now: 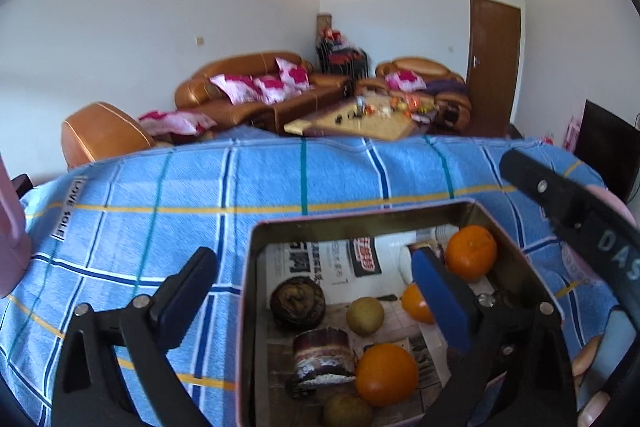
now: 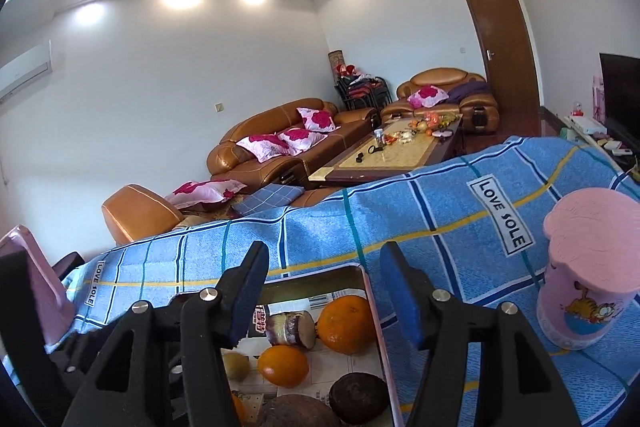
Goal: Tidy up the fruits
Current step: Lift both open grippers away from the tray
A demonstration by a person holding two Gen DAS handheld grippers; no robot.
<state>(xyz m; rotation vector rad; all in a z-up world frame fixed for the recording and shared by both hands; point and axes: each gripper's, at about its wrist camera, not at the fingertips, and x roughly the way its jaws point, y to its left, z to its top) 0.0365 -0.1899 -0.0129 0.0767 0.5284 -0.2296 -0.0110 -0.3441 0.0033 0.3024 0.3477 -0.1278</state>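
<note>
An open metal tin (image 1: 360, 218) lined with newspaper sits on a blue checked cloth (image 1: 160, 195). Inside lie three oranges (image 1: 386, 373), a dark brown round fruit (image 1: 297, 301), two yellow-brown fruits (image 1: 365, 315) and a cut cane piece (image 1: 324, 355). My left gripper (image 1: 312, 259) is wide open and holds nothing: its blue-padded right finger (image 1: 436, 291) reaches into the tin, its left finger hangs outside. My right gripper (image 2: 325, 255) hovers over the tin's far rim (image 2: 320, 271), jaws apart and empty, above an orange (image 2: 346, 323) and the cane piece (image 2: 290, 327).
A pink cup with a cartoon cat (image 2: 580, 267) stands on the cloth right of the tin. A pink flat object (image 2: 32, 259) stands at the left edge. Beyond the cloth are leather sofas (image 2: 280, 147), a cluttered coffee table (image 2: 396, 151) and a door (image 2: 504, 59).
</note>
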